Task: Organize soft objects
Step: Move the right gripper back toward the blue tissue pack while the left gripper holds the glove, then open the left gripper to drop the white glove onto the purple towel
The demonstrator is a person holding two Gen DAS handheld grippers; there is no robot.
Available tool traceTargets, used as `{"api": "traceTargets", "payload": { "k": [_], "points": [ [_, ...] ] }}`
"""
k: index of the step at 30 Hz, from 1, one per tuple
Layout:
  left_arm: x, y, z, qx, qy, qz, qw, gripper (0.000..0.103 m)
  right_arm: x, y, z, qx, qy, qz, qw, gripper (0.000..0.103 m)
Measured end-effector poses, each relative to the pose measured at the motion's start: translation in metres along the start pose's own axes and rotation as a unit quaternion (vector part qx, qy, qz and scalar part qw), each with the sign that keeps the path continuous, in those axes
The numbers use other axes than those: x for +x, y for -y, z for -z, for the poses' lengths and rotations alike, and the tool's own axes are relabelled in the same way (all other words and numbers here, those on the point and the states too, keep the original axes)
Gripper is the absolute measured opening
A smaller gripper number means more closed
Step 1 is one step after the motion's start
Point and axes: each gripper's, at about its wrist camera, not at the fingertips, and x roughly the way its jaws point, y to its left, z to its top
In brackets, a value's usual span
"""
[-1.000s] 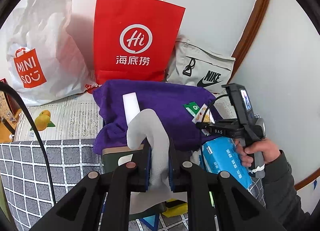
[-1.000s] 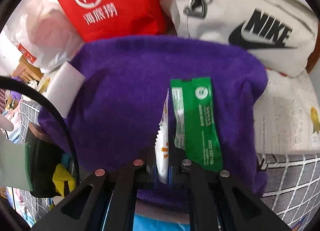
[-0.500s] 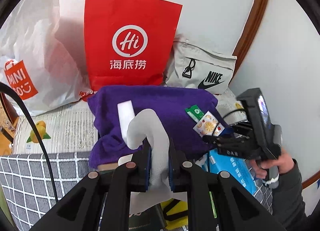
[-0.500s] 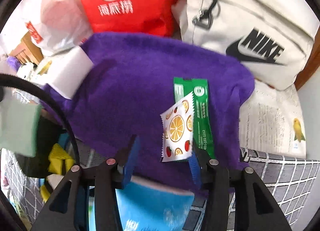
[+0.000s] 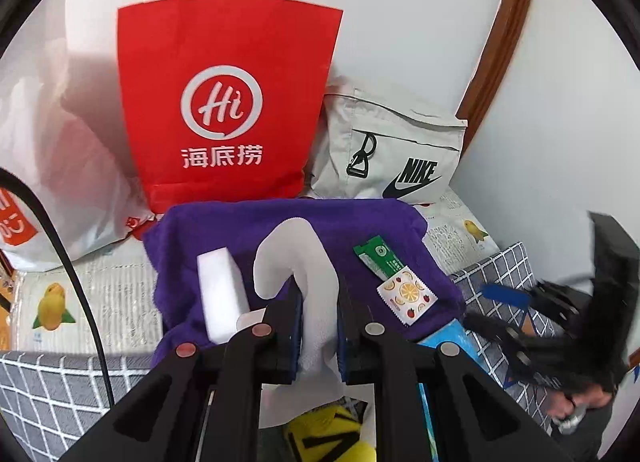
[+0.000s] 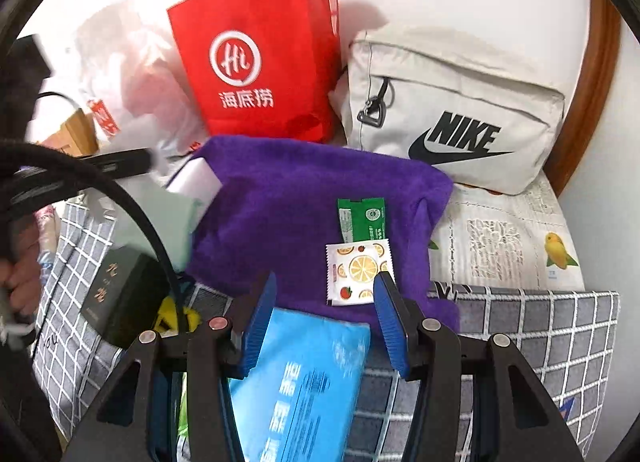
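Nike pouch (image 6: pixel 452 117), Hi bag (image 5: pixel 228 101), left tongs (image 5: pixel 318 326) clamping sock (image 5: pixel 304 270), right tongs (image 6: pixel 324 326) spread, empty.

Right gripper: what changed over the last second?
The right gripper opened, released the fruit-print sachet onto the purple towel beside the green sachet, and pulled back. The left gripper stayed shut on the white sock; the white sponge block stayed put.
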Motion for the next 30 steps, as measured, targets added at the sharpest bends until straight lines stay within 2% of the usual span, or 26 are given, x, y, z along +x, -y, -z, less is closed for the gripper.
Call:
{"api": "traceTargets", "payload": {
  "k": [12,16,18,24,30],
  "points": [
    [0.051,0.017,-0.010,0.026,-0.023,-0.004,0.9994,0.013,-0.043,-0.005,0.042,0.016,0.041,-0.025,0.999,0.052],
    [0.068,0.018,-0.006,0.017,-0.039,-0.003,0.9991,0.013,-0.040,-0.002,0.052,0.024,0.030,-0.020,0.999,0.052],
    [0.077,0.017,-0.004,0.017,-0.048,-0.014,0.9986,0.013,-0.039,0.000,0.056,0.029,0.026,-0.019,0.999,0.052],
    [0.096,0.005,-0.003,-0.006,-0.074,-0.021,0.9970,0.013,-0.039,0.002,0.066,0.044,0.024,-0.031,0.998,0.053],
    [0.107,0.004,-0.003,-0.003,-0.093,-0.037,0.9950,0.014,-0.040,-0.004,0.070,0.039,0.023,-0.044,0.998,0.053]
  ]
}}
